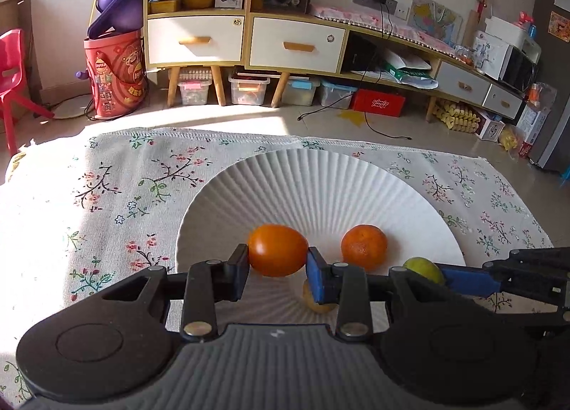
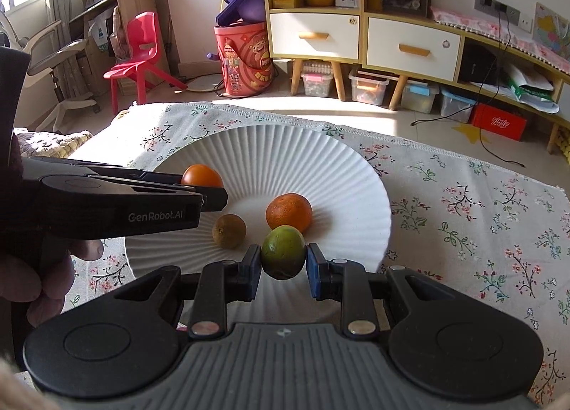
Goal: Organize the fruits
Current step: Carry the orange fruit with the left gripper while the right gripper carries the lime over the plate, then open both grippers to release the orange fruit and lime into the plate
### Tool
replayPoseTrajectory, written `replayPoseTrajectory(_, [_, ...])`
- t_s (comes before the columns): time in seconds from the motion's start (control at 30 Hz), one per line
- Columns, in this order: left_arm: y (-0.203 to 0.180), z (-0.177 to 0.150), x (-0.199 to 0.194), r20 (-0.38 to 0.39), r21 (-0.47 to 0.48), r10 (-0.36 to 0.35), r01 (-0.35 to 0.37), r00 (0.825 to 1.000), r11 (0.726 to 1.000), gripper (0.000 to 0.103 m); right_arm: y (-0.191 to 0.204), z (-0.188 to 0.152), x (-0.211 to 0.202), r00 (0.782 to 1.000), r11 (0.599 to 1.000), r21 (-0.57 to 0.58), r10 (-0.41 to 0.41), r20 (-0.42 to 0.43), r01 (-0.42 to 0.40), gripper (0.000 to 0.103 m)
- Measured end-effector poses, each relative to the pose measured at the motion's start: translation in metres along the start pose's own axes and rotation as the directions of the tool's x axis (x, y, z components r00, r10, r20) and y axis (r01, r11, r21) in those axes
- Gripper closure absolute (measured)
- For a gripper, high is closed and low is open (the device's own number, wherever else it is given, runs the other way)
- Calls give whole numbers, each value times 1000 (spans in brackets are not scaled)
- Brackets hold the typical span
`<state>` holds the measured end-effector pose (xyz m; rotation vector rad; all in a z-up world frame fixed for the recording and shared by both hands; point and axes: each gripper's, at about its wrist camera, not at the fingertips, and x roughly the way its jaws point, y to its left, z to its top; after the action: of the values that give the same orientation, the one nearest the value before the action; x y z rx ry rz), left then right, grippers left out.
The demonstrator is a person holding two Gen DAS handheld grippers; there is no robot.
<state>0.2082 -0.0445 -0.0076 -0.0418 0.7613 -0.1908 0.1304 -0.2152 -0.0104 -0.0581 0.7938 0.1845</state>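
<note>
My left gripper [image 1: 278, 260] is shut on a smooth orange tomato-like fruit [image 1: 277, 249], held just above the white ribbed plate [image 1: 320, 182]. In the right wrist view that same fruit [image 2: 201, 175] peeks over the left gripper's fingers [image 2: 210, 196]. My right gripper [image 2: 283, 260] is shut on a green lime-like fruit [image 2: 283, 251] over the plate's near edge [image 2: 149, 253]; the left wrist view shows it [image 1: 424, 267] at the right. A mandarin [image 2: 288, 212] [image 1: 363, 244] and a small brown fruit [image 2: 229, 231] [image 1: 313, 301] lie on the plate.
The plate rests on a floral cloth [image 2: 481, 203] over a low table. Beyond it, across the floor, stand a wooden cabinet with white drawers [image 2: 359, 32], a red bucket [image 2: 244, 64] and a red plastic chair [image 2: 140, 53]. A hand [image 2: 35, 274] holds the left gripper.
</note>
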Motion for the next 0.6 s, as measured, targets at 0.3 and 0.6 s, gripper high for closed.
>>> replayPoseTrajectory(0.3, [-7,0,4,-10,50,0,1,1000,999,84,0,-1,9,1000,1000,-12,-12,-11,12,79])
replayPoseTrajectory(0.6, [-5,-2,-1,-3,65,-2,3,1000,998,83,0,-2,7,1000,1000,-22,-3,-3,3,78])
